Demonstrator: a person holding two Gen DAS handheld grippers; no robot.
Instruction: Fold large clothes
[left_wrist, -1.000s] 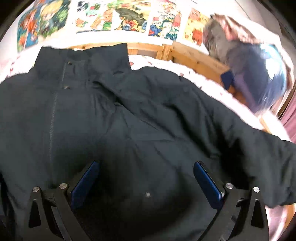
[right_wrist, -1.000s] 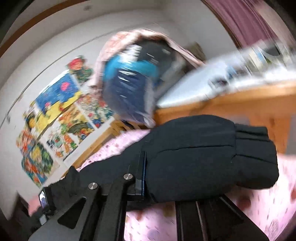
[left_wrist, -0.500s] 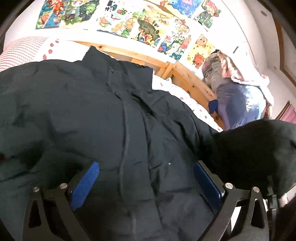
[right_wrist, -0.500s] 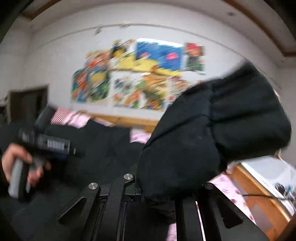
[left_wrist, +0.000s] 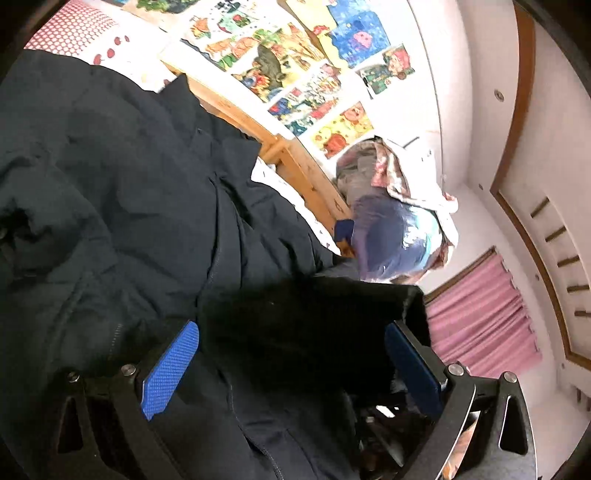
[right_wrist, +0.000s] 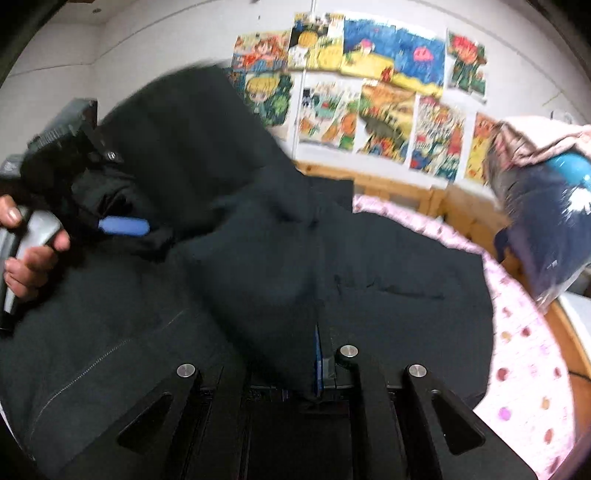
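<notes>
A large dark navy jacket lies spread on a bed, zipper up; it also fills the right wrist view. My left gripper is open above the jacket's front, blue pads wide apart. A dark sleeve hangs across between the pads. My right gripper is shut on the sleeve and holds it over the jacket's body. The left gripper also shows in the right wrist view, held in a hand at the left.
The bed has a pink dotted sheet and a wooden frame. Colourful posters cover the wall behind. A pile of clothes in a bag sits at the bed's right end. A pink curtain hangs at right.
My right gripper has carried the sleeve from the bed's right side across over the jacket's body. The left gripper has tilted and shifted left over the jacket, still open.
</notes>
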